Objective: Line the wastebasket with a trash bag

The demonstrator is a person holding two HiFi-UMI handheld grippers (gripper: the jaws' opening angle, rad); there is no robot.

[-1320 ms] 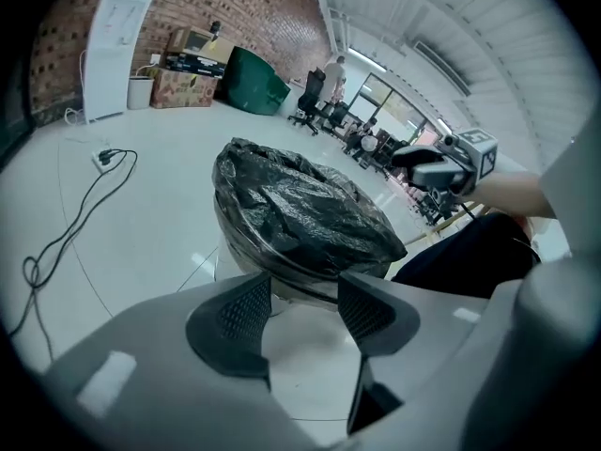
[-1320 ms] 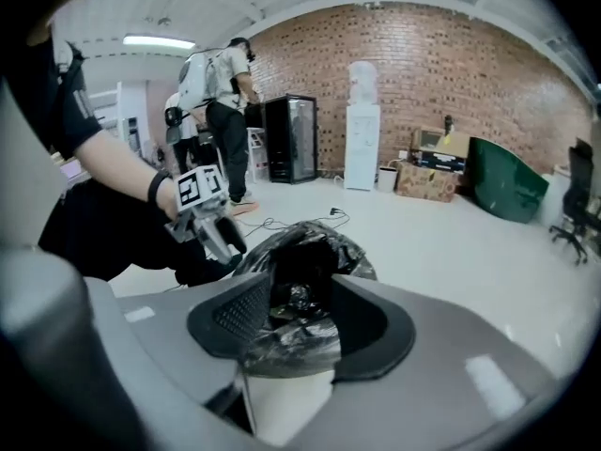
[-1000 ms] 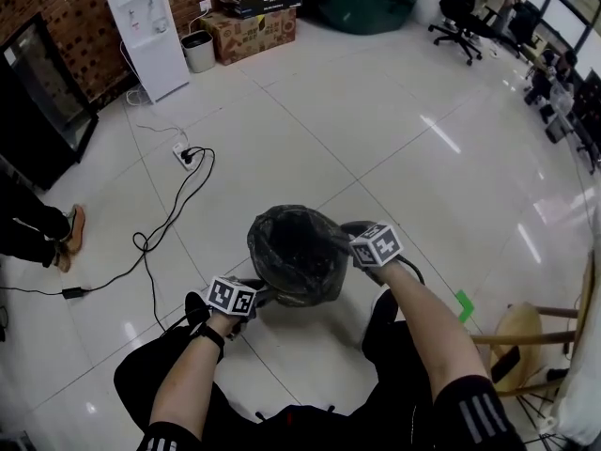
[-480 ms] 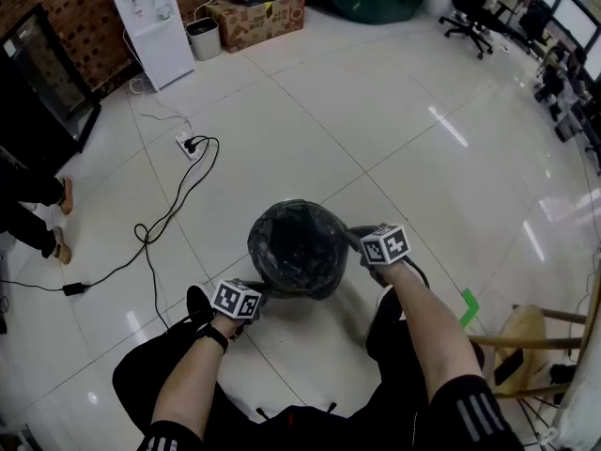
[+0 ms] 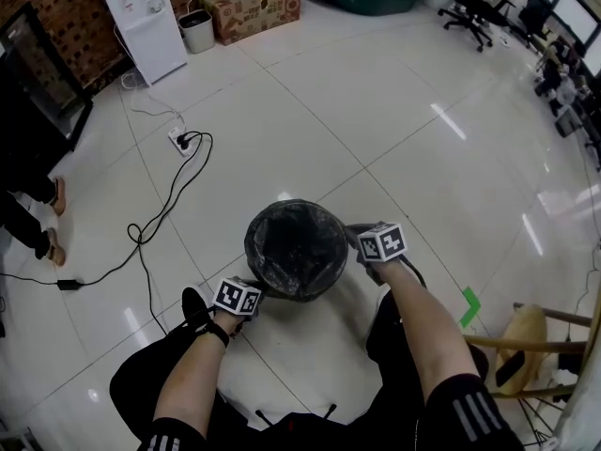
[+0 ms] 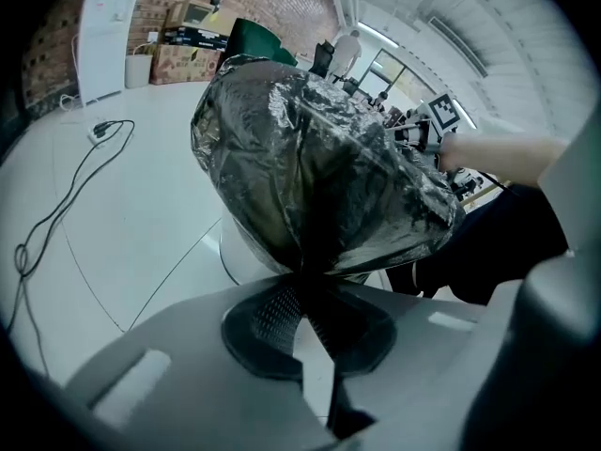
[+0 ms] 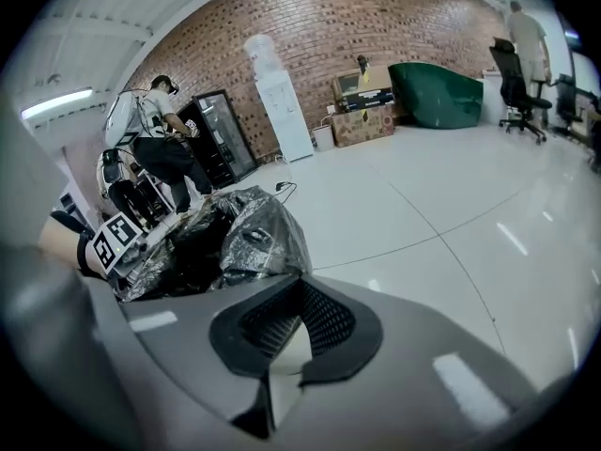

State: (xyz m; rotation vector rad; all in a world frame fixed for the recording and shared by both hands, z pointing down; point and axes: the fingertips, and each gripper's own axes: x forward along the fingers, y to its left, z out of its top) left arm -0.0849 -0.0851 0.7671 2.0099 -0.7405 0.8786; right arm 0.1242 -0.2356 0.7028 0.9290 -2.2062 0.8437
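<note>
A black trash bag (image 5: 296, 247) lines the round wastebasket on the white tiled floor, its mouth open upward. My left gripper (image 5: 258, 292) is at the basket's near-left side, shut on a pinch of bag film (image 6: 305, 275). Above those jaws the bag (image 6: 310, 148) bulges over the basket's pale wall (image 6: 230, 252). My right gripper (image 5: 355, 242) is at the basket's right side and is shut (image 7: 286, 294), with the crinkled bag edge (image 7: 249, 233) running into its tips. How much film it holds is hidden by the jaws.
A power strip with a trailing black cable (image 5: 183, 141) lies on the floor to the far left. A water dispenser (image 5: 141, 17), a small bin (image 5: 197, 31) and cardboard boxes (image 5: 254, 12) stand by the brick wall. A wooden stool (image 5: 526, 341) stands on the right. Someone's feet (image 5: 52, 242) are at the left edge.
Both grippers have sunk lower along the basket's sides, and the bag's edge has come down with them around the rim.
</note>
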